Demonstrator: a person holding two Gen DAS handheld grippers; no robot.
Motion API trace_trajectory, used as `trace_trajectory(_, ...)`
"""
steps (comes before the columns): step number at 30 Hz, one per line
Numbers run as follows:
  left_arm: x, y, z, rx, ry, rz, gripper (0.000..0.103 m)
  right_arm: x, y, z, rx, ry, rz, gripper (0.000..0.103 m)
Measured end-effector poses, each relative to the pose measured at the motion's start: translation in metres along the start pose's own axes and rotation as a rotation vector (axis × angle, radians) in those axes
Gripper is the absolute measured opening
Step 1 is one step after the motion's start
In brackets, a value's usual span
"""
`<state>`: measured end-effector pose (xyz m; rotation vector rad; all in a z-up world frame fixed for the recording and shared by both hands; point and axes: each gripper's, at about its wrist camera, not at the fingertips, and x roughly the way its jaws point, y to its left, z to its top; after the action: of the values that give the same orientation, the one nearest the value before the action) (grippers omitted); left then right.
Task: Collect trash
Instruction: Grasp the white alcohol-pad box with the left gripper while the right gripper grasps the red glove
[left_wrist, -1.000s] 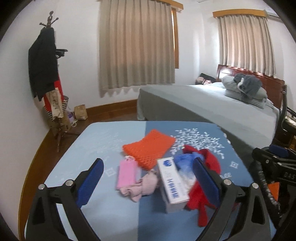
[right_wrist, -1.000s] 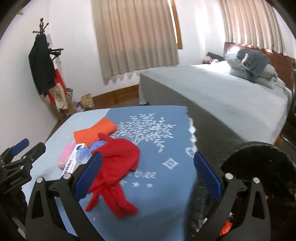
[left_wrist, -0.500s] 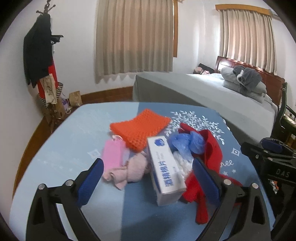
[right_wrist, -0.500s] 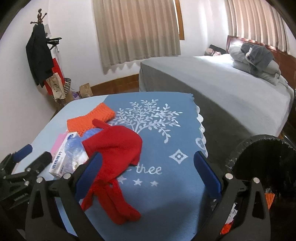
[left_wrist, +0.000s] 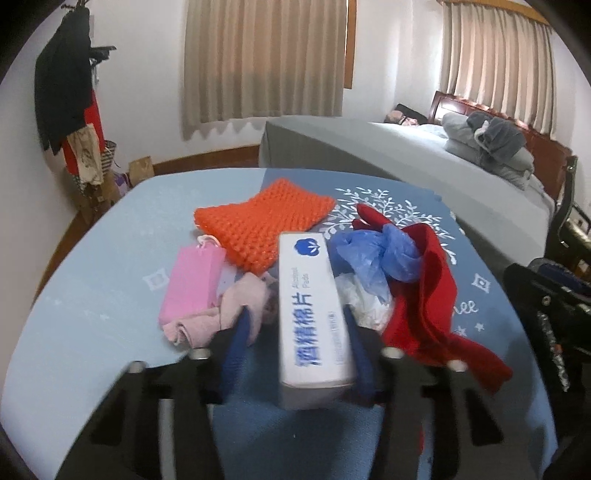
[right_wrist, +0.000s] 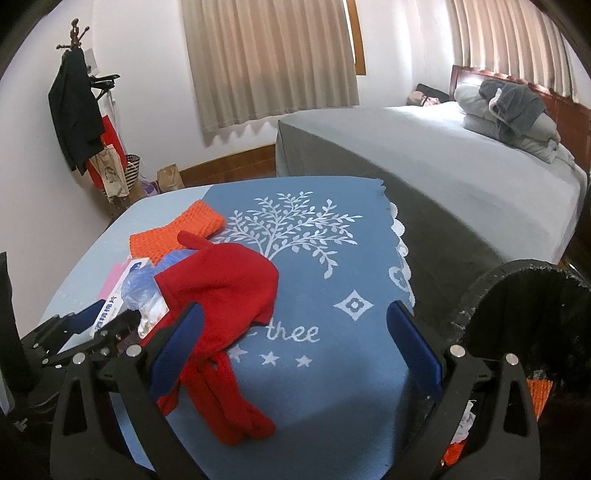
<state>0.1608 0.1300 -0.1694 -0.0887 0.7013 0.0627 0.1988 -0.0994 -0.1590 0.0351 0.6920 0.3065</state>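
Dropped lower and closer to the pile since a second ago, left gripper, its blue-padded jaws just narrowed from wide apart to straddle the long white cardboard box with blue print. Right pad against the box's right side; left pad apparently a little short of the left side, so contact there not certain and grip likely not yet firm. Box lying lengthwise toward the camera, which suits a pinch across its narrow width. Sits on the blue tablecloth with a white tree pattern, wedged among an orange knitted cloth, a pink flat packet, a pale pink rolled cloth, crumpled blue plastic film and a red fleece hat with long ties. Probably chosen first as the rigid piece on top, free to lift without dragging the soft things. Right gripper spread wide with nothing between its pads, hovering over the cloth beside the black-lined trash bin, seemingly waiting. Bin at the table's right edge, already holding some scraps, handy for a short carry.
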Motion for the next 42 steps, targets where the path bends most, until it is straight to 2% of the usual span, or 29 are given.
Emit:
trace_trajectory(1,-0.001,0.002,0.0,-0.009,0.003,-0.02,0.031,0.001,0.002,0.0,-0.002,0.001,0.004,0.096)
trace_trajectory(16,-0.016,0.017,0.013,-0.029,-0.059,-0.014,0.03,0.049,0.028,0.013,-0.053,0.057,0.043,0.095)
trace_trajectory(17,-0.016,0.018,0.014,-0.028,-0.059,-0.014,0.03,0.053,0.029,0.012,-0.054,0.063,0.048,0.092)
trace_trajectory(18,-0.016,0.018,0.015,-0.027,-0.059,-0.016,0.03,0.057,0.029,0.012,-0.055,0.076,0.061,0.082)
trace_trajectory(22,-0.015,0.017,0.015,-0.02,-0.057,-0.016,0.03,0.071,0.031,0.01,-0.046,0.137,0.165,0.055)
trace_trajectory(23,-0.014,0.017,0.016,-0.02,-0.055,-0.017,0.03,0.071,0.032,0.01,-0.049,0.145,0.188,0.04)
trace_trajectory(24,-0.014,0.017,0.014,-0.02,-0.055,-0.018,0.03,0.071,0.033,0.01,-0.052,0.153,0.21,0.029)
trace_trajectory(25,-0.014,0.016,0.014,-0.02,-0.055,-0.017,0.03,0.07,0.033,0.01,-0.055,0.154,0.219,0.024)
trace_trajectory(26,-0.014,0.016,0.014,-0.02,-0.055,-0.018,0.03,0.068,0.033,0.01,-0.058,0.154,0.235,0.013)
trace_trajectory(27,-0.014,0.016,0.014,-0.02,-0.054,-0.018,0.03,0.064,0.033,0.011,-0.059,0.153,0.243,0.009)
trace_trajectory(42,-0.038,0.008,0.021,-0.006,-0.094,-0.027,0.03,-0.018,0.015,0.036,-0.058,0.004,0.264,0.004)
